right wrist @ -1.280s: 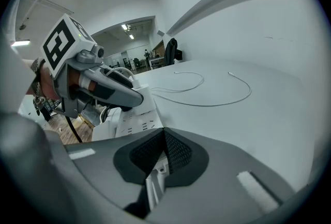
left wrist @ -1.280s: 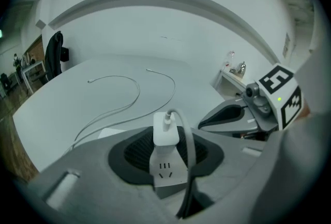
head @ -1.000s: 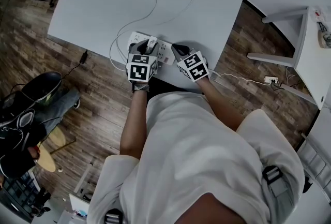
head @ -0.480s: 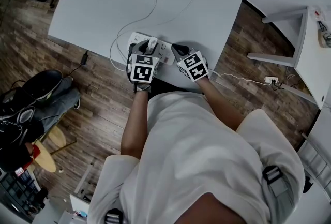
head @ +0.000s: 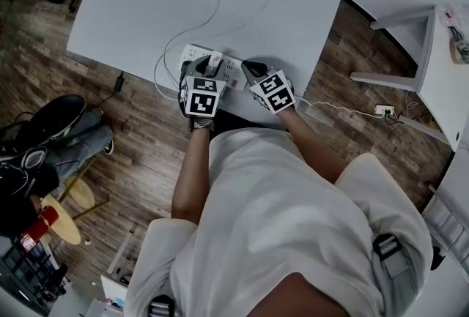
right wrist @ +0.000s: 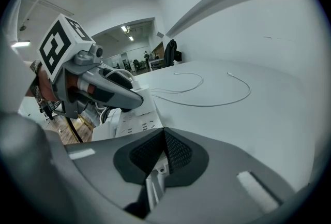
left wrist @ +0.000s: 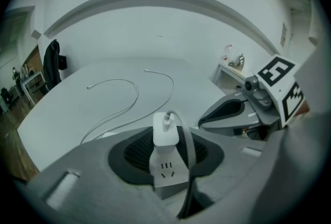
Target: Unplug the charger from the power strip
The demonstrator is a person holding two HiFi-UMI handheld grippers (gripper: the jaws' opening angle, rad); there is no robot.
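Note:
A white power strip [head: 229, 72] lies near the front edge of the white table [head: 146, 8]. A white charger [head: 214, 60] stands plugged into it, and its thin white cable [head: 217, 1] loops away across the table. My left gripper [head: 209, 71] is shut on the charger [left wrist: 165, 132], one dark pad on each side, with a socket face [left wrist: 166, 170] just below. My right gripper [head: 250, 71] sits at the strip's right end. In the right gripper view its [right wrist: 164, 137] pads meet with nothing between them, and the strip [right wrist: 135, 123] lies just past them.
The table's front edge runs right under both grippers, with wood floor [head: 139, 132] beyond it. A second white table [head: 447, 88] stands at the right, with a wall plug and cord [head: 383, 113] on the floor. Dark gear [head: 51, 125] and a round stool [head: 64, 217] are at the left.
The left gripper has rolled a little about its own axis while staying on the charger. The right gripper and the strip have not moved.

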